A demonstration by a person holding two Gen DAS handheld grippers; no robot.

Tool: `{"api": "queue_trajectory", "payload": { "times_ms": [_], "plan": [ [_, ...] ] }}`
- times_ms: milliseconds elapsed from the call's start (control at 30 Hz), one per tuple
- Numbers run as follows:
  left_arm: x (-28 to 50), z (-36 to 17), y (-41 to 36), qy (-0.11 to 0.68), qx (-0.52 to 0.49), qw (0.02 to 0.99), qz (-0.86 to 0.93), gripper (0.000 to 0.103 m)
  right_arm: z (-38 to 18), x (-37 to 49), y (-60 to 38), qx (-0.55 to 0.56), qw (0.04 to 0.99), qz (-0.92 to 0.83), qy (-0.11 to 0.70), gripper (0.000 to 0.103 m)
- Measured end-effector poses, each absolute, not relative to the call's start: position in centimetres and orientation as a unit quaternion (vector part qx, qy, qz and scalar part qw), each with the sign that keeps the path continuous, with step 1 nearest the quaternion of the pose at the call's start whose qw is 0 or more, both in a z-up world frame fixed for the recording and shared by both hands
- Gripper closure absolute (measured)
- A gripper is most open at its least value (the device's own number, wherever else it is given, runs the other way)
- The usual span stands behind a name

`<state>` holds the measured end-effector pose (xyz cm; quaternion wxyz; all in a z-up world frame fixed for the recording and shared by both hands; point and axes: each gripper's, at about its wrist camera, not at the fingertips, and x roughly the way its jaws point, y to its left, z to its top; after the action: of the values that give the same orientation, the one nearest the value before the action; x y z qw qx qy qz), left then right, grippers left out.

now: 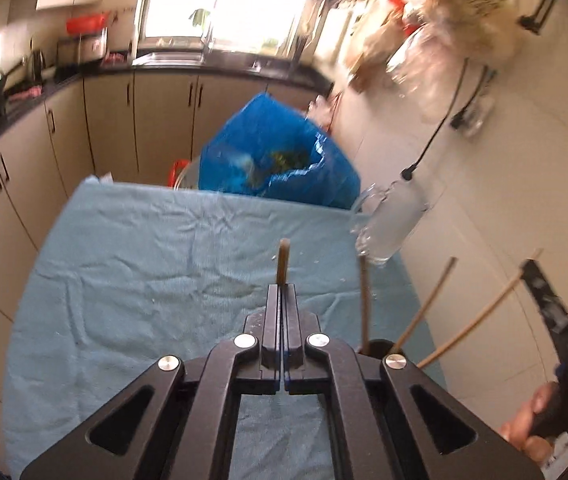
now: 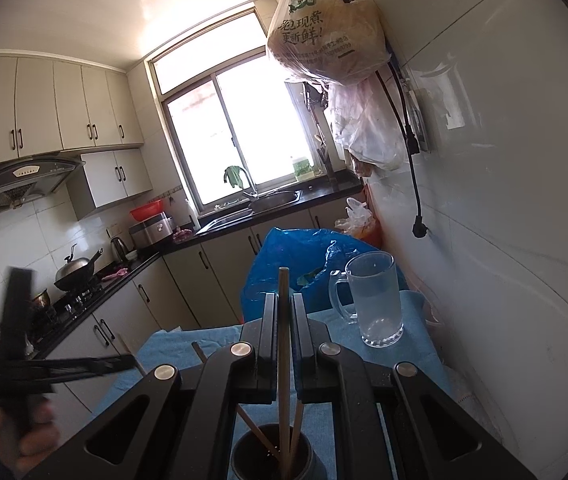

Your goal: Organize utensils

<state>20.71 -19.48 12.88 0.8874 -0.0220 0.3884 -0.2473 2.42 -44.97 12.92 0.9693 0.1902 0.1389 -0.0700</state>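
The chopsticks were thin wooden sticks, light and stiff, smooth enough to slip or swivel if pinched too near an end; I judged the upper part of the shaft, squarely between the pads, the safest place to take one. They would not break from a firm squeeze, but the dark cup [image 2: 271, 454] that collected them looked light enough to tip if a stick were dragged sideways against its rim.

The cup stood near the right edge of the surface, which was covered by a blue cloth [image 1: 144, 272], with the glass mug [image 2: 375, 300] further back along the same edge, near the far right corner and close to the white wall.

The left gripper [image 1: 282, 292] had its jaws pressed almost together on a single chopstick [image 1: 283, 260], whose tip stood up just past the fingertips, over the middle of the cloth. It had not yet reached the cup, which sat just to the right of that gripper with other sticks [image 1: 364, 304] leaning out of it.

The right gripper [image 2: 284, 308] hovered directly above the cup. Its jaws stood a little apart, and an upright chopstick [image 2: 283, 344] ran between them with its lower end down in the cup. Narrow gaps showed on either side of the stick, so the jaws seemed slack around it, not gripping.
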Motion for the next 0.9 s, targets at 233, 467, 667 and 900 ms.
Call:
{"api": "queue_trajectory", "payload": {
  "times_ms": [233,467,667,900],
  "plan": [
    [19.3,15.1,-19.4,0.366,-0.008,0.895,-0.256,0.103,13.2,2.4,-44.1,0.183,0.971,-0.07,0.139,0.097],
    [23.6,11.7,-16.7,0.44,-0.056,0.871,-0.214,0.09,12.9,2.3,-43.8,0.18,0.971,-0.067,0.145,0.097],
    [33.2,3.9,-12.7,0.543,-0.121,0.818,-0.145,0.07,12.7,3.1,-43.9,0.172,0.972,-0.065,0.149,0.097],
    [41.9,-3.6,-12.1,0.604,-0.163,0.778,-0.062,0.07,11.7,4.7,-44.0,0.169,0.97,-0.064,0.164,0.097]
  ]
}}
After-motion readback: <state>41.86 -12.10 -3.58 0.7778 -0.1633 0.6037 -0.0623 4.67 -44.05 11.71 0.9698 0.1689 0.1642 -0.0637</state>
